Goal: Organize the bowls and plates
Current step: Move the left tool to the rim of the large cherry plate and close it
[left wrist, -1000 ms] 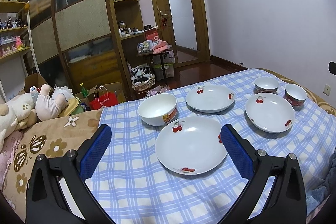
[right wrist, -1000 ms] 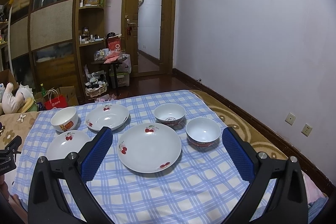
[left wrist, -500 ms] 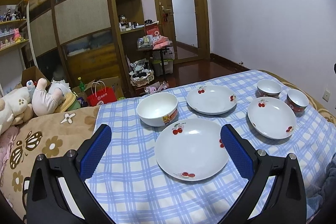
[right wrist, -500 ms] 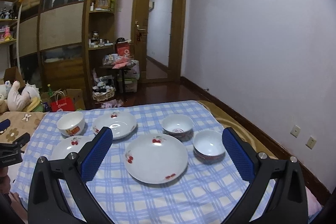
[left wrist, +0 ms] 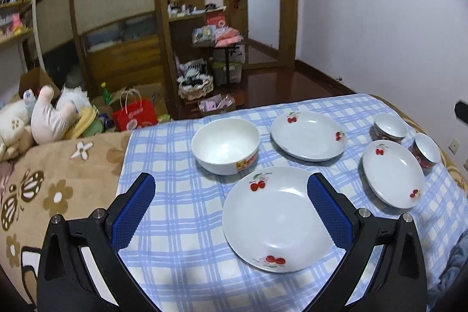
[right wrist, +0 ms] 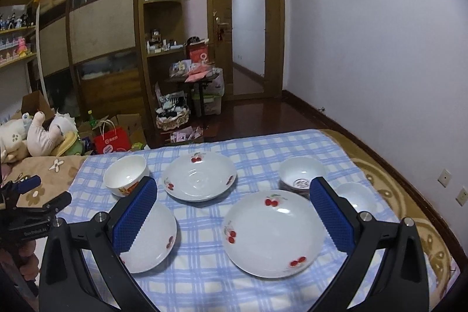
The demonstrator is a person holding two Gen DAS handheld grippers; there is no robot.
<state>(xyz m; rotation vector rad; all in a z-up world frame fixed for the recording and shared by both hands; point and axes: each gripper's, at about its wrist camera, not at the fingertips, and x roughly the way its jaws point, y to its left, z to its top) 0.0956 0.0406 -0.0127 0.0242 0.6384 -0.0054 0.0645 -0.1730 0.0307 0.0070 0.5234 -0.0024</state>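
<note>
Since a second ago both my grippers have dropped closer to the checked cloth [left wrist: 181, 212]. My left gripper [left wrist: 231, 209] gapes wide over the near cherry plate [left wrist: 278, 221], beside the white bowl [left wrist: 225, 145]. My right gripper [right wrist: 234, 212] is wide too, above another cherry plate [right wrist: 272, 233], two small bowls [right wrist: 301, 171] just beyond.

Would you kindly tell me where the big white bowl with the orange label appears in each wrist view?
Left wrist: big white bowl upper centre, behind the near plate.
Right wrist: big white bowl left of centre, partly behind the left finger.
Shared landmark: red paper bag on the floor beyond.
</note>
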